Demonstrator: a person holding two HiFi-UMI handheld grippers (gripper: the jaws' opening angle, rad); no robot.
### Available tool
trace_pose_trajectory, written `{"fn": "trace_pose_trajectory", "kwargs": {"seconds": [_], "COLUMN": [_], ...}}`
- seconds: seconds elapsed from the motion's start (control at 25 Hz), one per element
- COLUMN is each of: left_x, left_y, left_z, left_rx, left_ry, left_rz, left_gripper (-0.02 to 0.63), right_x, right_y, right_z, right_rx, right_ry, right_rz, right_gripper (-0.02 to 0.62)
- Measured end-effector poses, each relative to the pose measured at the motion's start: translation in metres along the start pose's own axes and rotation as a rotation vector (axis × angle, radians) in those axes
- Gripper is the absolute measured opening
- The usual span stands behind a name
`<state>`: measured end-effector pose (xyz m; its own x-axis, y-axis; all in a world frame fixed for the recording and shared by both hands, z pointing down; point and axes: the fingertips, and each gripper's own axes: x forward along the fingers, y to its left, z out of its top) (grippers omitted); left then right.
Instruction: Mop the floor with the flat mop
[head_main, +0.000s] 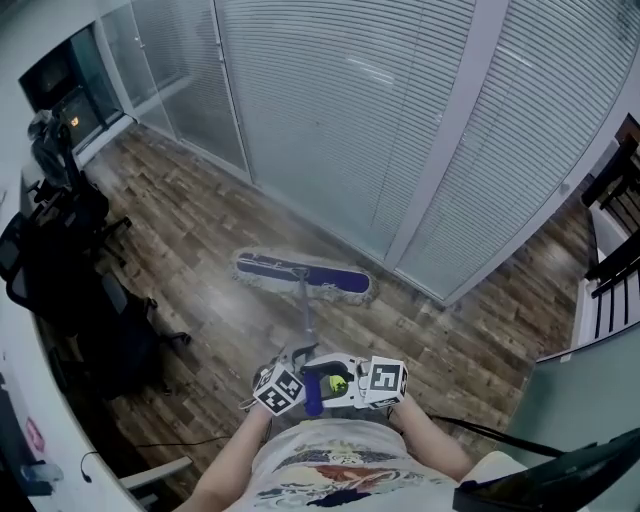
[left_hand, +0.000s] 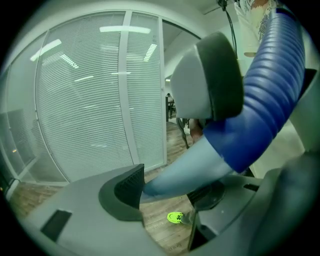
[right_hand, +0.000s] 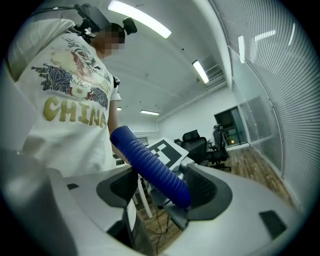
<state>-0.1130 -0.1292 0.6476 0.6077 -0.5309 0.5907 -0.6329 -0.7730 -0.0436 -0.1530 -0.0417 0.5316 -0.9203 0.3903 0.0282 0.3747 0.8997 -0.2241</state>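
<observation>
The flat mop's blue head (head_main: 303, 277) with a pale fringe lies flat on the wood floor close to the glass wall. Its grey pole (head_main: 306, 325) rises toward me and ends in a blue ribbed grip (head_main: 313, 392). My left gripper (head_main: 297, 382) is shut on the pole (left_hand: 190, 165) just below the grip (left_hand: 272, 95). My right gripper (head_main: 352, 386) is shut on the blue grip (right_hand: 155, 167) from the other side. Both grippers sit side by side in front of my body.
A glass partition with shut blinds (head_main: 400, 130) runs behind the mop head. Black office chairs (head_main: 60, 260) and a white desk edge (head_main: 30, 400) line the left. A dark rack (head_main: 615, 230) stands at the right, and a cable (head_main: 480, 430) lies on the floor.
</observation>
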Motion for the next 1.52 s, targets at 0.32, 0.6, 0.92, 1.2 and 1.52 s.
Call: {"fn": "trace_pose_trajectory", "kwargs": {"seconds": [0.32,0.6,0.92,1.2,1.52], "left_x": [-0.073,-0.116,-0.14,-0.164,-0.194], "left_y": [-0.09,-0.149,-0.218,-0.306,-0.382], "left_z": [-0.062,-0.081,-0.091,-0.109,-0.136], "left_rx": [0.003,-0.013,-0.002,0.021,0.041], "left_ry": [-0.018,-0.03,-0.009,0.007,0.022], "left_rz": [0.001,-0.005,-0.025,-0.029,-0.034], "left_gripper": [0.207,0.207,0.21,0.21,0.21], "right_x": [0.07,0.098,0.101,0.102,0.119], "right_y": [0.109,0.177,0.247,0.337,0.417], "right_z": [-0.034,-0.043,-0.056,-0.078,-0.103], "right_rx": [0.0,-0.006,0.01,0.011,0.012], "right_ry": [0.051,0.043,0.03,-0.028,-0.049], "right_rz": [0.012,0.004,-0.002,-0.021,-0.015], "right_gripper": [0.281,0.281,0.281,0.281,0.281]}}
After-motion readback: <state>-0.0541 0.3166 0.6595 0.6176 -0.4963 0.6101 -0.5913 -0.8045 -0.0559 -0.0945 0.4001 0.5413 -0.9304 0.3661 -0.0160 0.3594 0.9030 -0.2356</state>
